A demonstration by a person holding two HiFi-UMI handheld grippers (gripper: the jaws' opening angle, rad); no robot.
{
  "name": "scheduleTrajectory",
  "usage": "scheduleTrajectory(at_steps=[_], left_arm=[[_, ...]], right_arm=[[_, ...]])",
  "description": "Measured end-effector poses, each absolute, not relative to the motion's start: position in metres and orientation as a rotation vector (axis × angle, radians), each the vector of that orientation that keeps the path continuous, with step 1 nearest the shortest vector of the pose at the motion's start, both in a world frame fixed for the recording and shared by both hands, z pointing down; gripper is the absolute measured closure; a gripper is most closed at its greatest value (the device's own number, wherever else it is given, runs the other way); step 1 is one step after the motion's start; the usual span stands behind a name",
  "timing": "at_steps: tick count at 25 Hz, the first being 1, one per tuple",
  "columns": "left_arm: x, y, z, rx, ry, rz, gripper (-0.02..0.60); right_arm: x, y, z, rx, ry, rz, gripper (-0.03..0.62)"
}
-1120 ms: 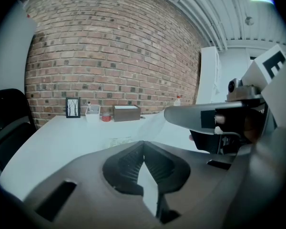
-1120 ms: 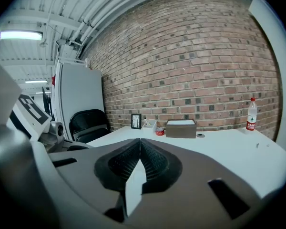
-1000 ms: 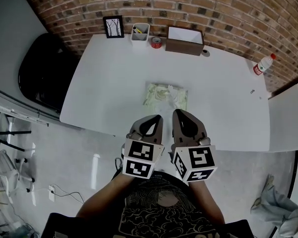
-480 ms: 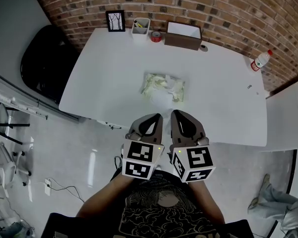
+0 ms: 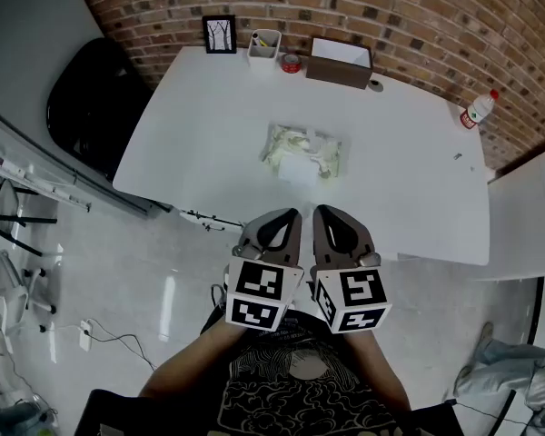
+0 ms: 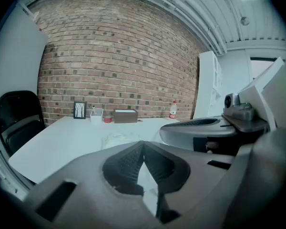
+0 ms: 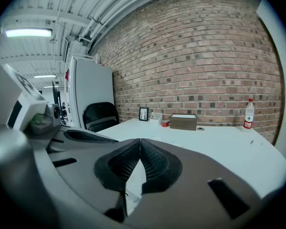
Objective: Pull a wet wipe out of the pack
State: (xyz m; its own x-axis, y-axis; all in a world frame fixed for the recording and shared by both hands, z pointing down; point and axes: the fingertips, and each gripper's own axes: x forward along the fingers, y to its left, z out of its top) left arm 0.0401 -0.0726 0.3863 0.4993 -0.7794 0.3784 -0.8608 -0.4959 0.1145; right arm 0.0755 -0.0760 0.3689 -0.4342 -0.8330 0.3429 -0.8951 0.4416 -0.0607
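Note:
The wet wipe pack (image 5: pixel 304 153), pale green and crinkled with a white wipe showing at its front, lies flat near the middle of the white table (image 5: pixel 200 143). My left gripper (image 5: pixel 289 216) and right gripper (image 5: pixel 320 211) hang side by side off the table's near edge, well short of the pack. Both are shut with nothing between the jaws. In the left gripper view the closed tips (image 6: pixel 143 144) point toward the pack (image 6: pixel 118 138). In the right gripper view the jaws (image 7: pixel 139 142) also meet, and I cannot make out the pack there.
Along the brick wall stand a framed picture (image 5: pixel 220 34), a white pen cup (image 5: pixel 264 47), a red tape roll (image 5: pixel 292 63) and a brown box (image 5: pixel 339 61). A water bottle (image 5: pixel 477 110) is at the far right corner. A black chair (image 5: pixel 95 107) sits left of the table.
The table and pack have slid a little farther up in the head view, away from the grippers. Both grippers stay shut and side by side.

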Motion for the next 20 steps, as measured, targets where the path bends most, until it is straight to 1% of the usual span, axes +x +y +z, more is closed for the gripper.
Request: scheduleTrajectory(at_steps=[20], left_arm=[[0.032,-0.0639,0.3867,2.437,-1.413,0.391,0.569]], right_arm=[[0.0666,-0.0679,0.372,1.459,-2.459,0.329,0.577]])
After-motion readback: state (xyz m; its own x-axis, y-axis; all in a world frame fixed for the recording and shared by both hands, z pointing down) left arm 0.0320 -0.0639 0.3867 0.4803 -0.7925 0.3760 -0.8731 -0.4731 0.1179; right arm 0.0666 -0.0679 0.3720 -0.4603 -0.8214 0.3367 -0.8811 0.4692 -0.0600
